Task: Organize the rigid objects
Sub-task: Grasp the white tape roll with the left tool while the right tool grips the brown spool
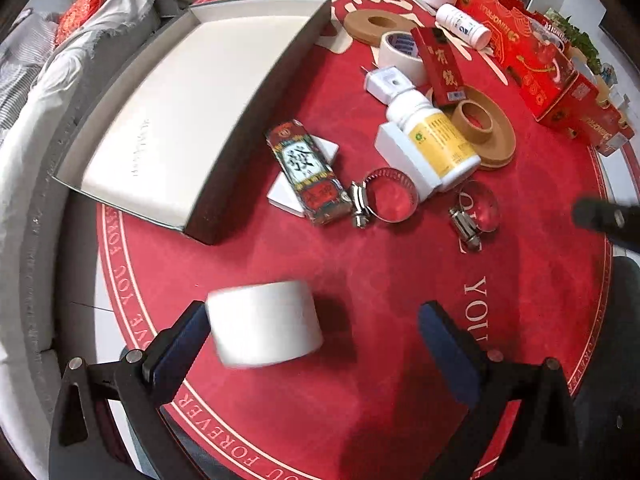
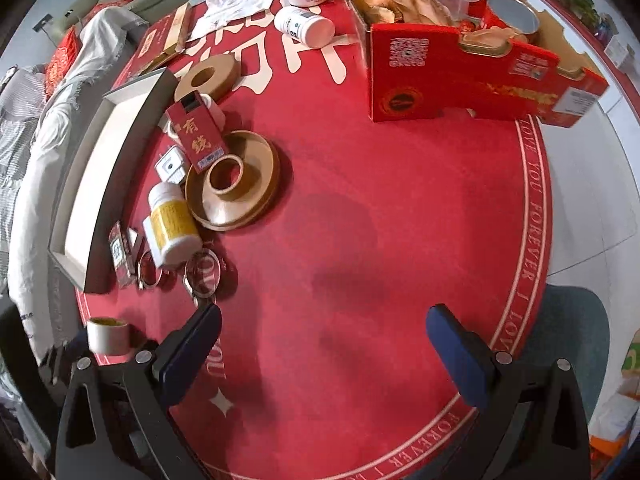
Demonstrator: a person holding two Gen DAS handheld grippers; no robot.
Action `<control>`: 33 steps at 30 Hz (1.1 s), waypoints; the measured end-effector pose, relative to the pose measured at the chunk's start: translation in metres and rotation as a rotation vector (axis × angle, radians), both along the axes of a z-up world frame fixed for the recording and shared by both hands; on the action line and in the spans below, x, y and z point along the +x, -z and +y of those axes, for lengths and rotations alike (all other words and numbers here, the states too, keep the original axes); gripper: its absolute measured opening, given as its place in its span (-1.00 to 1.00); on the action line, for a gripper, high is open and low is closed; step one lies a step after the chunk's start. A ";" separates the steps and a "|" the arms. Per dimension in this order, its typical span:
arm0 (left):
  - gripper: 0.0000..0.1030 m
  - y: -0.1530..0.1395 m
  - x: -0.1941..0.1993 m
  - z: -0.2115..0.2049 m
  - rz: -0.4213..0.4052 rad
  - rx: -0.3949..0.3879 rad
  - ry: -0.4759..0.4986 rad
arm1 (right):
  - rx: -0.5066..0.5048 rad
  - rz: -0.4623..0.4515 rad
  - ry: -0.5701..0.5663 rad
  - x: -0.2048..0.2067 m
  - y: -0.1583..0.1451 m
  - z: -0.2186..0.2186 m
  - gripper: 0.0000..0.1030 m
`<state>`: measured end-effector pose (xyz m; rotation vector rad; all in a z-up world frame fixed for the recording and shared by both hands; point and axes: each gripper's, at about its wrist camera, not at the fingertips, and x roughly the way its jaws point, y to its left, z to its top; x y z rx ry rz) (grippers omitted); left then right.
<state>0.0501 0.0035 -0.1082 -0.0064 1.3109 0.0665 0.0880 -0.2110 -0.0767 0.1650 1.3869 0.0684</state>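
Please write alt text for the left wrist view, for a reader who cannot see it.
The open left gripper frames a white tape roll that rests against its left finger, on a red tablecloth. Beyond lie an empty grey tray, two hose clamps, bottles and small boxes.

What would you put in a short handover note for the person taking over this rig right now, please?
Left gripper: open, with a white tape roll against its left finger; not clamped.
Right gripper: open, empty, over bare red mat.
Grey tray: nothing in it, so nothing is sorted yet.
Still loose on the mat beside the tray: yellow-label bottle, two hose clamps, patterned box, red card pack, masking tape roll, white adapter, wooden rings.
Suggested next step: close on the white roll and place it in the tray, then the rest.
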 end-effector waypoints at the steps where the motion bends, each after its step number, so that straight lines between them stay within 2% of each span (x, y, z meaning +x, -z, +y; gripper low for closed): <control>1: 1.00 0.003 0.000 0.001 0.003 0.002 -0.006 | -0.002 0.001 0.005 0.005 0.002 0.001 1.00; 7: 1.00 0.020 -0.013 0.005 0.044 -0.029 -0.040 | -0.039 -0.023 0.015 0.049 0.014 0.013 1.00; 12: 1.00 0.021 -0.015 0.008 0.038 -0.041 -0.036 | -0.132 -0.003 0.013 0.079 0.036 0.028 1.00; 13: 1.00 0.021 -0.016 0.008 0.036 -0.041 -0.036 | -0.110 -0.014 0.031 0.083 0.038 0.027 1.00; 19: 1.00 0.024 -0.008 0.005 0.030 -0.040 -0.033 | -0.068 0.005 0.077 0.091 0.041 0.022 1.00; 21: 1.00 0.024 -0.010 0.010 0.029 -0.041 -0.034 | -0.044 -0.044 0.093 0.090 0.031 0.019 1.00; 24: 1.00 0.022 -0.008 0.010 0.031 -0.040 -0.032 | -0.098 -0.003 0.051 0.101 0.037 0.028 1.00; 27: 1.00 0.022 -0.008 0.007 0.031 -0.041 -0.034 | -0.111 0.017 0.050 0.114 0.047 0.035 1.00; 29: 1.00 0.022 -0.008 0.007 0.031 -0.041 -0.033 | -0.169 0.026 0.035 0.117 0.054 0.041 1.00; 33: 1.00 0.022 -0.007 0.008 0.031 -0.041 -0.034 | -0.166 0.061 -0.013 0.101 0.057 0.034 1.00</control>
